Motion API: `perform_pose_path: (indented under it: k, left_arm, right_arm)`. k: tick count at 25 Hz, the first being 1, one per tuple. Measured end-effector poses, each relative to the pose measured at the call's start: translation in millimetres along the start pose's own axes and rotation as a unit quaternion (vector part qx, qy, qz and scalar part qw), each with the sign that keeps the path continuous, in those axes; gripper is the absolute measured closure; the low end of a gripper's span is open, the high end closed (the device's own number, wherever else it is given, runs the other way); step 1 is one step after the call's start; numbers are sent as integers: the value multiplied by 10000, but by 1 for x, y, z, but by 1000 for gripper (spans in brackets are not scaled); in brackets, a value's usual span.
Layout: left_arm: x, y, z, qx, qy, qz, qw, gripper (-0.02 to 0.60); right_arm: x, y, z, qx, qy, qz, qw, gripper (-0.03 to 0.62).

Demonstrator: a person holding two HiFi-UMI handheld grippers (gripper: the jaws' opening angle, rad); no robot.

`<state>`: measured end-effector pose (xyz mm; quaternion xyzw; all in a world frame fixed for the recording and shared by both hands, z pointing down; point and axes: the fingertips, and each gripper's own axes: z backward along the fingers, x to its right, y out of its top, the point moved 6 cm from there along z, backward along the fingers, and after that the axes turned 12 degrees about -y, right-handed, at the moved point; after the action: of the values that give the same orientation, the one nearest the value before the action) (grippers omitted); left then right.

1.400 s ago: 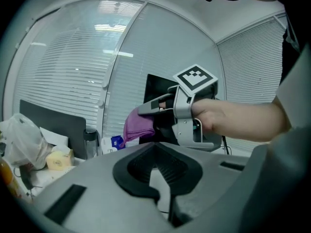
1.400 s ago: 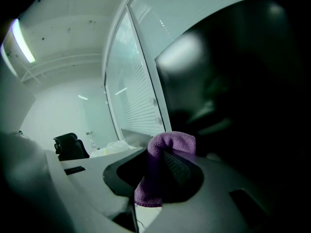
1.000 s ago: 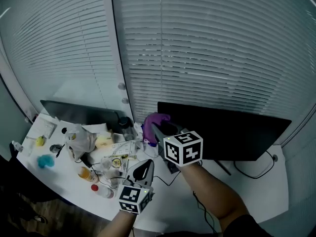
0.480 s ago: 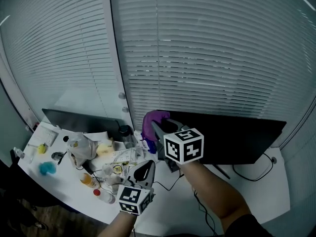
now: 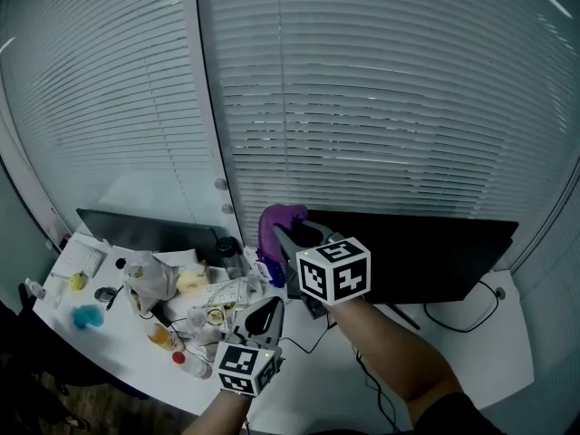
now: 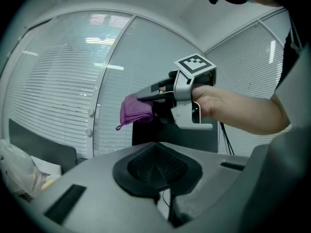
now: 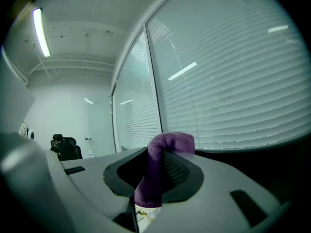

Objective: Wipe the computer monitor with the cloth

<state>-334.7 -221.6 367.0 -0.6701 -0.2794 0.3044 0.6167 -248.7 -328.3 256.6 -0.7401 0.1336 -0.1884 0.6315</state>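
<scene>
The right gripper has its jaws clamped on a purple cloth, which bunches up between the pads and hangs down below them in the right gripper view. The cloth sits at the upper left corner of the black monitor, which stands toward the desk's back right edge (whether cloth and screen actually touch cannot be made out). The left gripper hangs low over the desk's front edge, jaws pressed together with nothing between them. A plastic bag and small clutter crowd the desk's left end, beside a second monitor.
</scene>
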Motion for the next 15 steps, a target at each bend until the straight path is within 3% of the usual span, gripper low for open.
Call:
perform_pose_path:
  k: [10, 15]
  left_arm:
    - [12, 8, -7, 77, -266, -115, 9996, 577]
    - [21, 12, -7, 142, -383, -112, 9991, 577]
  right_arm:
    - [9, 23, 17, 318, -384, 382, 9980, 499]
    - [18, 25, 10, 72, -740, 716, 9947, 499]
